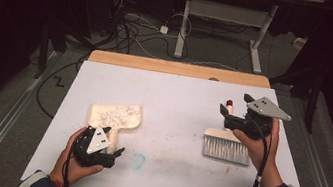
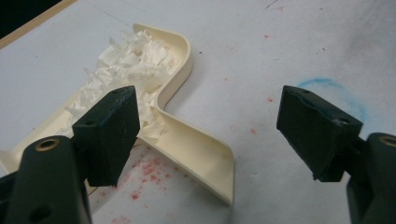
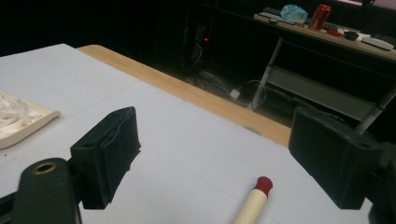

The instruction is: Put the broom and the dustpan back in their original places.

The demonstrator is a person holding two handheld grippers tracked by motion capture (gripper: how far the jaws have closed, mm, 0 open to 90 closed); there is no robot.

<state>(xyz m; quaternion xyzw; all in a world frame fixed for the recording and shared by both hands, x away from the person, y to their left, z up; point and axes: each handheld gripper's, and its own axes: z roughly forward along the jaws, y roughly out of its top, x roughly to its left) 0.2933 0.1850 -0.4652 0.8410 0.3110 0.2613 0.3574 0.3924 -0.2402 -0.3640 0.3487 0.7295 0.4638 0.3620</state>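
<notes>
In the high view the left tool (image 1: 112, 153) sat low on the white-covered counter (image 1: 178, 100), its jaws apart, with the cream dustpan (image 1: 118, 116) just beyond it at about twelve o'clock. The pan's handle ran back toward that tool, so its long axis lay roughly along the six-to-twelve line. The right tool (image 1: 226, 114) hung above the hand brush (image 1: 227, 146), jaws wide and clamped on nothing. The brush lay with its grey bristles toward six o'clock and its red-tipped handle toward twelve. The right hand was plainly the nearer one to the brush, the left to the pan.

The left gripper view added what the high view blurred: white shreds (image 2: 130, 65) piled in the pan's bowl, red specks on the counter beside it, and one jaw pad over the handle's rim without closing on it.

The right gripper view showed the brush's handle end, red cap (image 3: 263, 184) first, rising from six o'clock between the spread jaws and untouched by them. Any re-grasp would likely call for a descent along that handle.
</notes>
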